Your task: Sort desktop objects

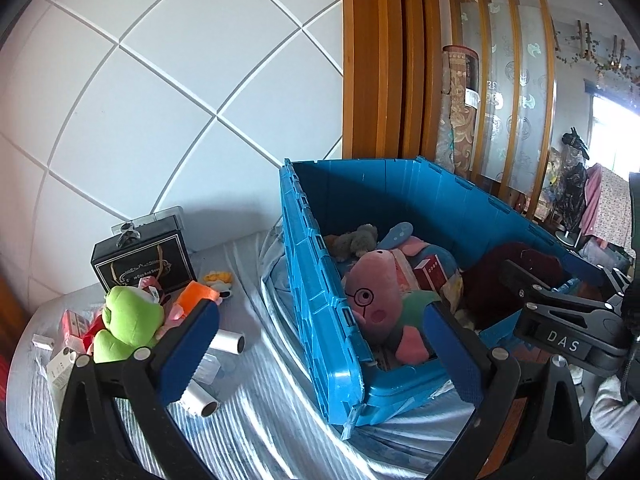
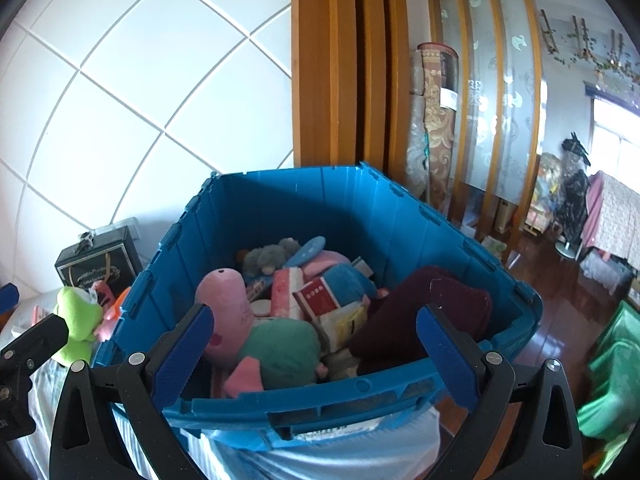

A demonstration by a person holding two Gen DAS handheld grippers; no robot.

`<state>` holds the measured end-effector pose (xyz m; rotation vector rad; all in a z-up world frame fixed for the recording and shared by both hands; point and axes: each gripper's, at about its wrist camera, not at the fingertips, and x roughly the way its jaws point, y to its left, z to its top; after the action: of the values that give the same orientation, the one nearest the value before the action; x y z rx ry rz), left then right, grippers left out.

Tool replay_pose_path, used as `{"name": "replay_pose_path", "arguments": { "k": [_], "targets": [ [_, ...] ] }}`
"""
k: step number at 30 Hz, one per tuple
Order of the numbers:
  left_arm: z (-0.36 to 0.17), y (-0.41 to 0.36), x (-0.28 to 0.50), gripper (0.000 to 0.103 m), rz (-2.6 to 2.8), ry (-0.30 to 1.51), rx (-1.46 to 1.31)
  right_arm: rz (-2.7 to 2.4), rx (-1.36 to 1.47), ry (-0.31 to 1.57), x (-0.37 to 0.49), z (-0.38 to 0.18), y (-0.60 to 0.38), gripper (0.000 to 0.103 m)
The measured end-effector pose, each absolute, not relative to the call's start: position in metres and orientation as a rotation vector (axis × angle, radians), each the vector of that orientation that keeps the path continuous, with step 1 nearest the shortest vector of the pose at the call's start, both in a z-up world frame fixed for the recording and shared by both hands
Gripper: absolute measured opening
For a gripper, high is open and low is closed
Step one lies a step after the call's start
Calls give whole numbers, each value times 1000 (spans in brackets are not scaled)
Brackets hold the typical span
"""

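Your left hand-held gripper [image 1: 320,354] and right hand-held gripper [image 2: 314,350] both stood with jaws wide apart and empty before the blue crate [image 2: 404,236], which held the pink pig plush [image 2: 230,304], while the green frog plush [image 1: 128,316] lay on the counter [image 1: 260,420].

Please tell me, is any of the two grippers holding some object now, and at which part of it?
Nothing is held. The left gripper and the right gripper both have their jaws wide open and empty, above the blue crate of toys.
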<state>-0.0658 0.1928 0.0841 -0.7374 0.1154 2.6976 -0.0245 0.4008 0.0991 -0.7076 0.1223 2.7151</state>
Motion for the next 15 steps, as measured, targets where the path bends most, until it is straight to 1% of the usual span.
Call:
{"name": "replay_pose_path", "arguments": {
  "k": [15],
  "targets": [
    [81,196,-74,103,2714,115,-750,2716,-742,112,-33,92,406,103]
  ]
}}
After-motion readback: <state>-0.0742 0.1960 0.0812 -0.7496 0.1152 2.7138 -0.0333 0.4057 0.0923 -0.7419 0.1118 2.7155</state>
